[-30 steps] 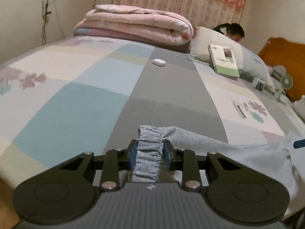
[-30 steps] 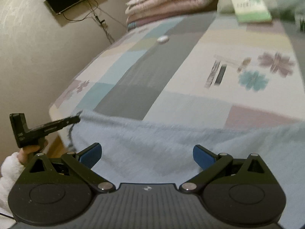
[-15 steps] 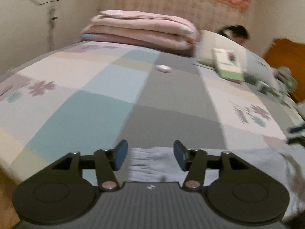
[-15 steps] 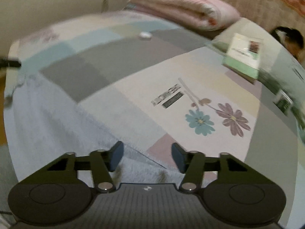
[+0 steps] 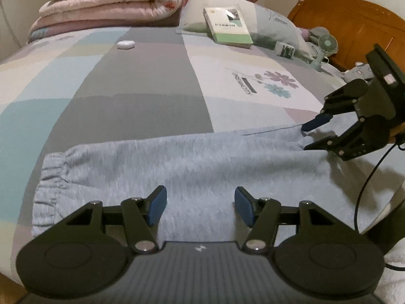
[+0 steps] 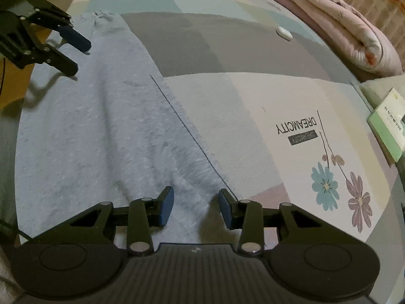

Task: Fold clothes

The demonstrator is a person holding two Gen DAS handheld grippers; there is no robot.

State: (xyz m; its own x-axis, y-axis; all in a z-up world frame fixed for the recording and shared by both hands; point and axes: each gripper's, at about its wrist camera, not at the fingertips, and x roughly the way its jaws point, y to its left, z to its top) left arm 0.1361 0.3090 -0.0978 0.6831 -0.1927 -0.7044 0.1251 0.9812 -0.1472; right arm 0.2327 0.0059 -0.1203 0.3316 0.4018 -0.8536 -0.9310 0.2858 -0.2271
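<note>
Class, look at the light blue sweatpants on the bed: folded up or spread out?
Spread out. The light blue sweatpants lie flat lengthwise along the bed edge, elastic cuff at one end; no compact fold shows.

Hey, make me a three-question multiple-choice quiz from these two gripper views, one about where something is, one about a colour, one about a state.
1. Where does the small white oval object lie?
A. on a grey patch of the bedspread
B. on the book
C. on the folded quilt

2. What colour is the garment spread along the near bed edge?
A. pink
B. light blue-grey
C. dark green

3. How does the garment lie?
A. rolled into a ball
B. hung over the headboard
C. spread flat on the bed

Answers:
1 A, it sits alone on the grey stripe of the bedspread, short of the pink quilt.
2 B, its fleece is pale blue-grey in both views.
3 C, it stretches flat, elastic cuff at one end.
</note>
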